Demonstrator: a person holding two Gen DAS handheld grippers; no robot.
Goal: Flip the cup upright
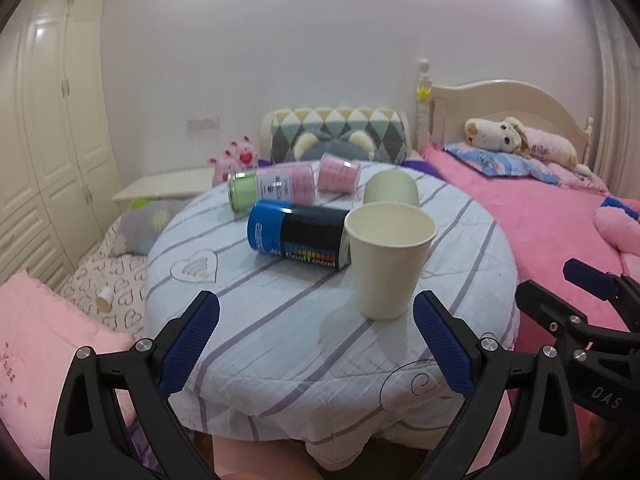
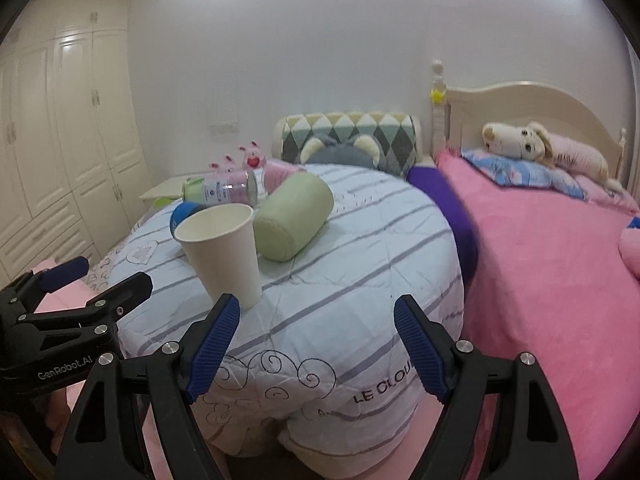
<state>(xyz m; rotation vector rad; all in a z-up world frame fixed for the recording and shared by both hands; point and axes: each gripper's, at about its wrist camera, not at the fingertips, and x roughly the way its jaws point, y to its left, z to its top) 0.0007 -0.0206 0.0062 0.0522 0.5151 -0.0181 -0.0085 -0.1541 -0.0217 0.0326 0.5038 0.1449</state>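
Paper cup (image 1: 389,258) stands upright, mouth up, on the round cloth-covered surface (image 1: 280,320), toward its near edge. Nothing grips it.

Your left tongs (image 1: 316,346) are spread wide with nothing between them, low at the near edge; the cup sits just beyond the right blue pad. Your right tongs (image 2: 316,350) are likewise wide apart and hold nothing; in the right wrist view the cup's base (image 2: 224,256) shows just behind the left blue pad, contact not clear.

Just behind the cup on its left: blue-and-black can (image 1: 298,236) lying on its side, its end very near or touching the cup wall; I cannot tell which. Behind the cup on the other side: pale green cylinder (image 2: 294,220) lying on its side, just beside the cup. Farther back: clear bottle with green cap (image 1: 272,190), lying flat, and a pink roll pack (image 1: 338,174) next to it.

To the right of the surface: bed with pink cover (image 2: 560,280), plush dog (image 2: 516,142) on the pillow. Wardrobe (image 1: 48,120) at left.
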